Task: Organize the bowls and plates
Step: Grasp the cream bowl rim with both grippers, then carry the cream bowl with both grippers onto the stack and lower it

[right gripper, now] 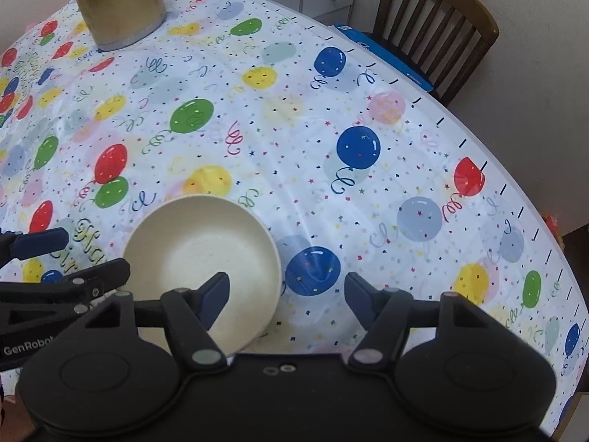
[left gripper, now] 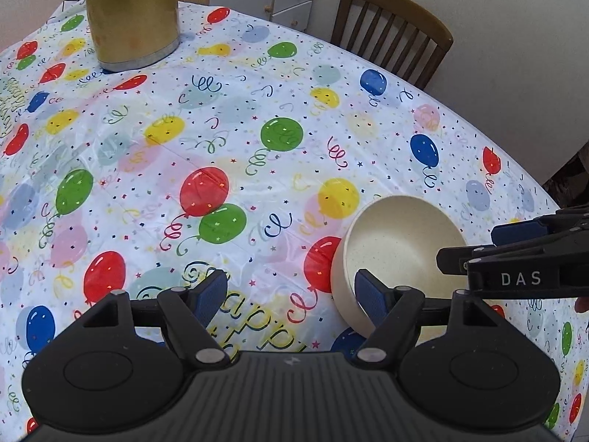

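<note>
Here, in your left wrist view, your left gripper (left gripper: 291,294) points down at the balloon-print tablecloth (left gripper: 235,118) with its jaws spread and nothing pinched. The cream bowl (left gripper: 397,246) sits at about four o'clock, upright and holding nothing; your right-hand pad (left gripper: 371,302) overlaps its near rim, but you cannot tell from here whether it touches. Your right gripper (left gripper: 489,246) comes in from three o'clock over the bowl's far side. A gold kettle (left gripper: 132,14) stands at eleven o'clock, and a wooden chair (left gripper: 390,33) at one o'clock beyond the table edge.

In your right wrist view, your right gripper (right gripper: 287,294) is released, with its jaws apart. Its left pad (right gripper: 215,294) hangs over the hollow of the bowl (right gripper: 198,254), and its right pad (right gripper: 359,298) is outside the rim over the tablecloth (right gripper: 294,140), so the bowl's wall lies between them, ungripped. The bowl is at seven o'clock. Your left gripper (right gripper: 73,254) shows at nine o'clock, just beside the bowl.
</note>
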Tool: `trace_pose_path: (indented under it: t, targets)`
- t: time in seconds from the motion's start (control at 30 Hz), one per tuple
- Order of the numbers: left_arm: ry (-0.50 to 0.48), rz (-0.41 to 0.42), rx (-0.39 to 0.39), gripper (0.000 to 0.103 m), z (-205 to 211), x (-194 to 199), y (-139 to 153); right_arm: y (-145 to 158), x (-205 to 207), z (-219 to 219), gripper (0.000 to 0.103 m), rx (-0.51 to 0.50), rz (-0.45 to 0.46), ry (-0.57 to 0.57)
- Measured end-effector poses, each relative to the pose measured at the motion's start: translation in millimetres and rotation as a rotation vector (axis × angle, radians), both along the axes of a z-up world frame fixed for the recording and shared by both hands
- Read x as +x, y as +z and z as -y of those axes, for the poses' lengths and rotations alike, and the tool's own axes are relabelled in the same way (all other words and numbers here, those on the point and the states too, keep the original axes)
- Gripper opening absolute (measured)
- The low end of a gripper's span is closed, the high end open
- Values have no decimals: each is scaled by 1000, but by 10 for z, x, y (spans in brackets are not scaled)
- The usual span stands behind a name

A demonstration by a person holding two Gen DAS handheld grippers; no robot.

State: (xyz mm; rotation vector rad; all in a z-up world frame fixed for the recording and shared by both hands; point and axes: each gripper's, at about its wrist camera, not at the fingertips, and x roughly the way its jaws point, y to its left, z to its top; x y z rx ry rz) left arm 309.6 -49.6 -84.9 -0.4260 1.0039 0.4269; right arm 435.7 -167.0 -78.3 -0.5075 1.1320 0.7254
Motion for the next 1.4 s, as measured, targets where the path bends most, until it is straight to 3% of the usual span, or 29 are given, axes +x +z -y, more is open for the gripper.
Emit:
trace_pose_path:
  t: [0.1,0.2,0.27,0.4,0.67,1.4]
  targets:
    - [-13,1,-5,72,22,35,-36,-53,36,-13,53,0,-21,-6]
    - [-28,6,-16,59,48,70,-59,-81,42,-30,45,7,-33,0]
    - [-33,8,-23,48,60,90,-75,-91,39,-45,33,9,-45,9]
    - [-48,16,-42,32,92,128,-94,-92,24,-67,24,12,-56,23]
    - [-83,12,-39,11,166,174,-114,-75,-2,-70,6,1,-60,36]
    - [-55,-62,-69,9,277,-242,101,152,-382,-139,3,-61,-45,198]
